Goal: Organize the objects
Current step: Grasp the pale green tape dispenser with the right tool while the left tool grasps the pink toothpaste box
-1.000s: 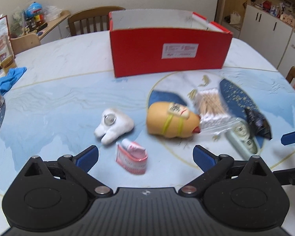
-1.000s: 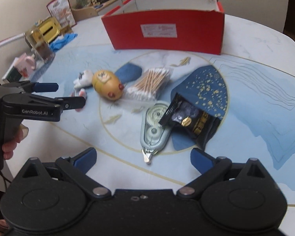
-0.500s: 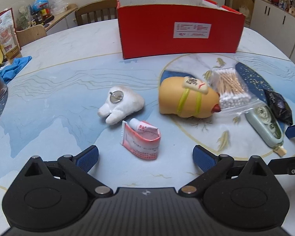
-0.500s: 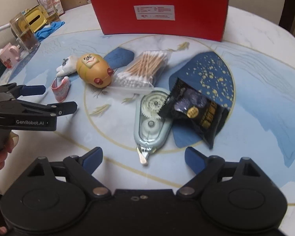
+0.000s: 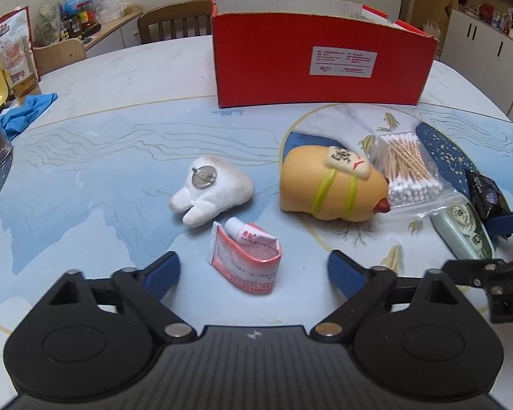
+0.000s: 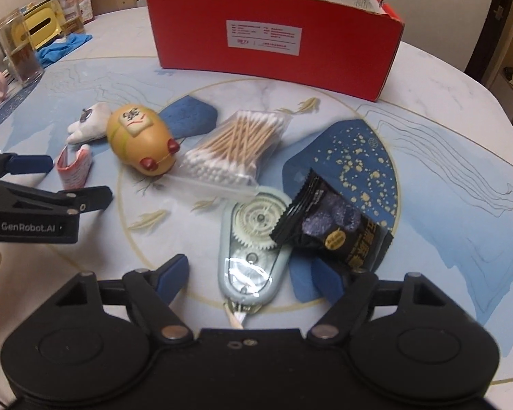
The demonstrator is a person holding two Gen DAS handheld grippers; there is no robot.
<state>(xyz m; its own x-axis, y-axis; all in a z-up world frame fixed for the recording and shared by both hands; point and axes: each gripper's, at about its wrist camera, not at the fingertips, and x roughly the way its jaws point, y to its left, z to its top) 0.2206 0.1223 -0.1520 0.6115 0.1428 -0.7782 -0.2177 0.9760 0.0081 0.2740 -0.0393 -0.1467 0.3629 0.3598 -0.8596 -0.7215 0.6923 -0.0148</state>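
My left gripper point(image 5: 253, 270) has the folded pink tube point(image 5: 246, 259) right ahead, white plush point(image 5: 210, 188) just behind it; bare table point(image 5: 102, 177) is free toward the left of the frame. My right gripper point(image 6: 253, 273) straddles the tape dispenser point(image 6: 253, 239), black snack packet point(image 6: 331, 229) crowding its right side. Cotton swab bag point(image 6: 236, 147) and yellow toy point(image 6: 140, 140) block the centre. The red box point(image 6: 273, 34) walls off the top; the right of the frame is open.
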